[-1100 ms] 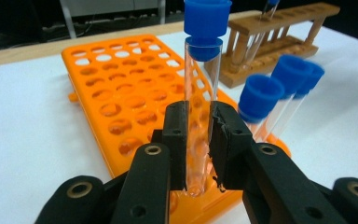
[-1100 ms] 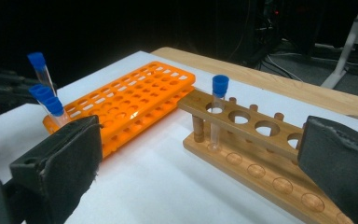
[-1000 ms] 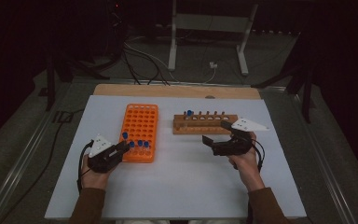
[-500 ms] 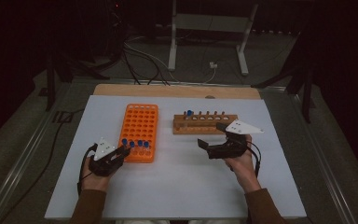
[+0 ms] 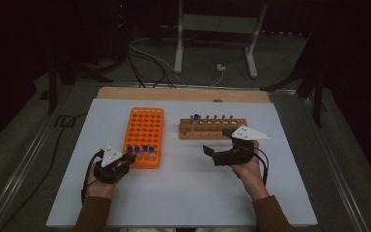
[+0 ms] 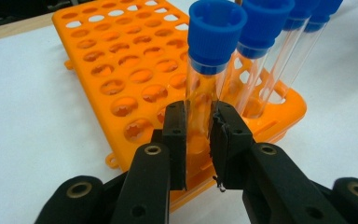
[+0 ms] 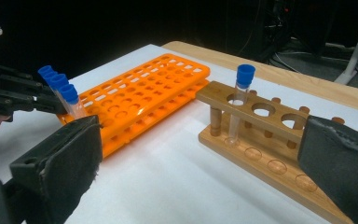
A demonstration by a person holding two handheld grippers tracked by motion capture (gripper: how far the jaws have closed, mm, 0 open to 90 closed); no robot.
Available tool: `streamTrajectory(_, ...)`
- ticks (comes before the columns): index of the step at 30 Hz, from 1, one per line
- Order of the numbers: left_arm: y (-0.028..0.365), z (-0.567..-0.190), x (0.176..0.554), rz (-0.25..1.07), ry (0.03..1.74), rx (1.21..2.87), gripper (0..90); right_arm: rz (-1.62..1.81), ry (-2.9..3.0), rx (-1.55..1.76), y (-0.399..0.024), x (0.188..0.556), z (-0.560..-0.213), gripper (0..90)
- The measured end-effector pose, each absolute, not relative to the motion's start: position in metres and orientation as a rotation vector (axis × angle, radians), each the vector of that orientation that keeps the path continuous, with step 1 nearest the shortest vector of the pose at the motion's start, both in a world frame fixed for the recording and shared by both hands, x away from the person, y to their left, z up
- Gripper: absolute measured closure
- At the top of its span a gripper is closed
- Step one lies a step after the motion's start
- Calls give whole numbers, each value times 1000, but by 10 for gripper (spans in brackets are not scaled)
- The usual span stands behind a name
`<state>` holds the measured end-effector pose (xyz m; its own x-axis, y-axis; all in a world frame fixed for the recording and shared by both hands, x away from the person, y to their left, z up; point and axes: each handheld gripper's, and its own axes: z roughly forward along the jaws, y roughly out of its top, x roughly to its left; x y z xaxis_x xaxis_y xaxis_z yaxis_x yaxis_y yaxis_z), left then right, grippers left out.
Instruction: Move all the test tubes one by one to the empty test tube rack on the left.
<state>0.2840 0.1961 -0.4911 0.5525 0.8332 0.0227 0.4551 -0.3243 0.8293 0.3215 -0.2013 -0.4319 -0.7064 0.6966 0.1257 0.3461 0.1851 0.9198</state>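
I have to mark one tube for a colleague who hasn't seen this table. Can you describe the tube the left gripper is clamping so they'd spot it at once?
Start at the orange rack on the left of the white table. Four clear blue-capped tubes stand in a row along its near end. The wanted tube is the end one on the row's left, the one pinched low on its glass by the left gripper.

Two black handheld grippers, the left gripper [image 5: 128,158] and right gripper [image 5: 206,149], each topped by a pale three-cornered plate, trail black cables; both sleeves are brown.
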Motion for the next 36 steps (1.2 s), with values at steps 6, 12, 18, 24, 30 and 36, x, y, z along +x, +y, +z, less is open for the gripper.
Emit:
streamTrajectory(6, 196, -492, 285, 576, 1045, 1971, 777, 1531, 2147, 993, -201, 322, -433, 0)
streamTrajectory(12, 198, -493, 286, 549, 1057, 1956, 773, 1528, 2148, 995, -200, 322, -433, 0)
streamTrajectory(18, 199, -493, 287, 503, 1054, 1941, 731, 1521, 2145, 993, -199, 322, -432, 0)
streamTrajectory(24, 203, -491, 284, 479, 1047, 1921, 605, 1531, 2129, 994, -199, 327, -427, 0)
streamTrajectory(30, 215, -485, 280, 467, 1073, 1852, 500, 1524, 2126, 999, -192, 336, -424, 1)
streamTrajectory(36, 223, -482, 280, 453, 1084, 1812, 357, 1478, 2121, 988, -181, 347, -419, 1)
